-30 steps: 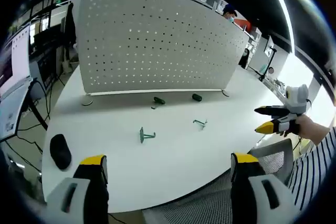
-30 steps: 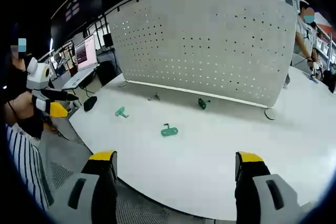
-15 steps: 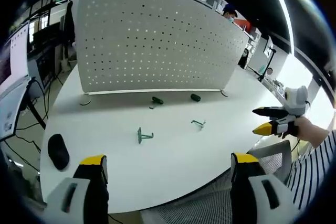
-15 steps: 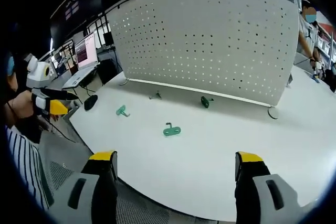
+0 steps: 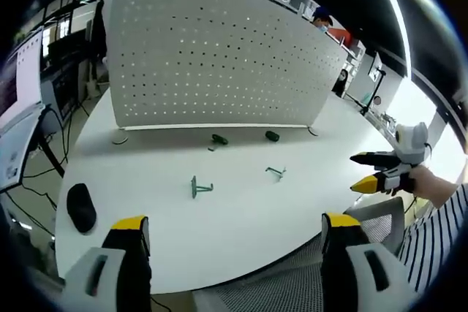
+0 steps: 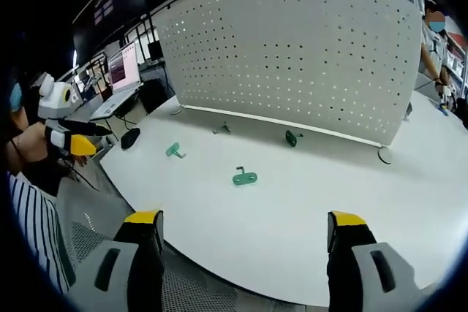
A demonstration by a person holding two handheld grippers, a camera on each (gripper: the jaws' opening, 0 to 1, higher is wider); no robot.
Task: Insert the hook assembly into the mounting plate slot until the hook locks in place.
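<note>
The left gripper (image 5: 234,242) hangs at the near edge of the white table (image 5: 241,210) with its jaws spread wide and nothing between them; it is released and, by my reading, simply waiting for a target. The right gripper (image 6: 245,242) sits the same way at its own stretch of the edge, jaws apart and empty. Each is well short of the parts, likely so that the whole workspace is in sight before anything is picked.

Ahead of the left gripper, slightly left of its centre line, lies a green hook (image 5: 199,187); a second green hook (image 5: 276,172) lies further right. Past them, close to the foot of the board, rest two darker green pieces (image 5: 219,139) and (image 5: 273,136). From the right gripper, the nearest hook (image 6: 244,177) is straight ahead, with another (image 6: 174,151) off to its left.

The perforated mounting plate (image 5: 219,56) stands upright at the far side, facing both grippers, so its holes can be reached head-on. No hook is in it yet. A black mouse (image 5: 80,208) lies left of the left gripper.
</note>
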